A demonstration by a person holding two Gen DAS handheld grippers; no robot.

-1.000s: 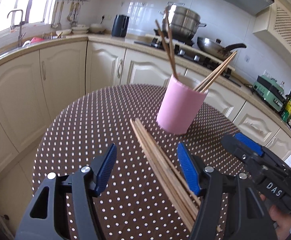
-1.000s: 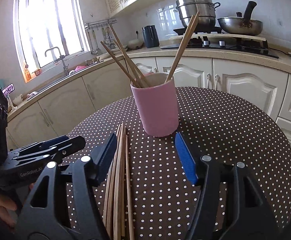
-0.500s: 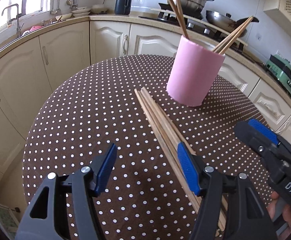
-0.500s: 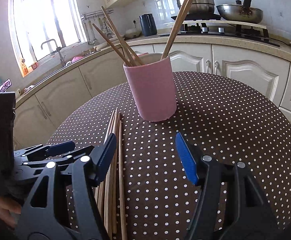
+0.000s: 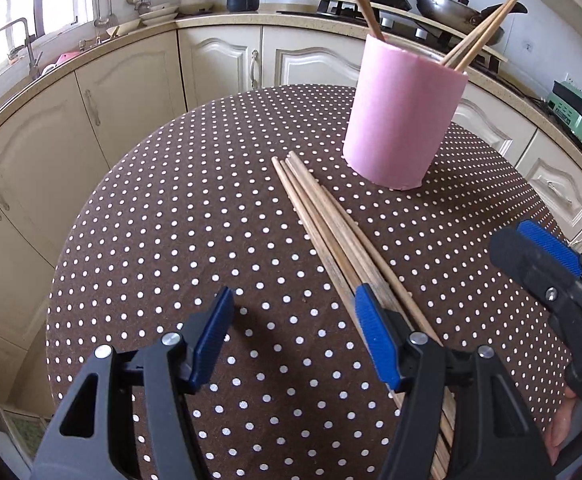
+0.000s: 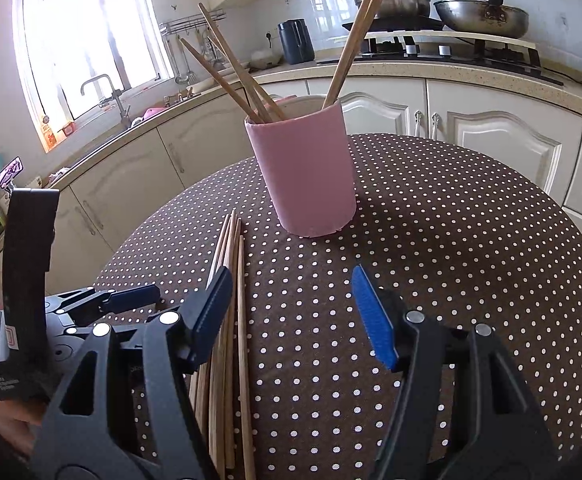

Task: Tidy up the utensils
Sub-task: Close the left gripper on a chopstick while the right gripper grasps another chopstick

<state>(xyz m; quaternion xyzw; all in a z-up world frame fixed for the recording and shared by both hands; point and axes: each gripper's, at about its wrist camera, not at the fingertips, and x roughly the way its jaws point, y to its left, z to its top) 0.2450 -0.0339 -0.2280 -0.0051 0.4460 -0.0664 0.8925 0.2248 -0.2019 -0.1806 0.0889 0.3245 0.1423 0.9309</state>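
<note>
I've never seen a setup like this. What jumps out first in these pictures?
A tall pink cup stands upright on the brown polka-dot tablecloth, with a few chopsticks leaning out of it. In front of it a bundle of loose chopsticks lies flat. Two black grippers with blue pads, left gripper and right gripper, hover open over the table.

You get bright daylight from the window [image 6: 91, 40], blown out white | soft shadows under the pink cup [image 5: 401, 116] | sharp centre focus | your fisheye edges bend, corners vignette dark.
</note>
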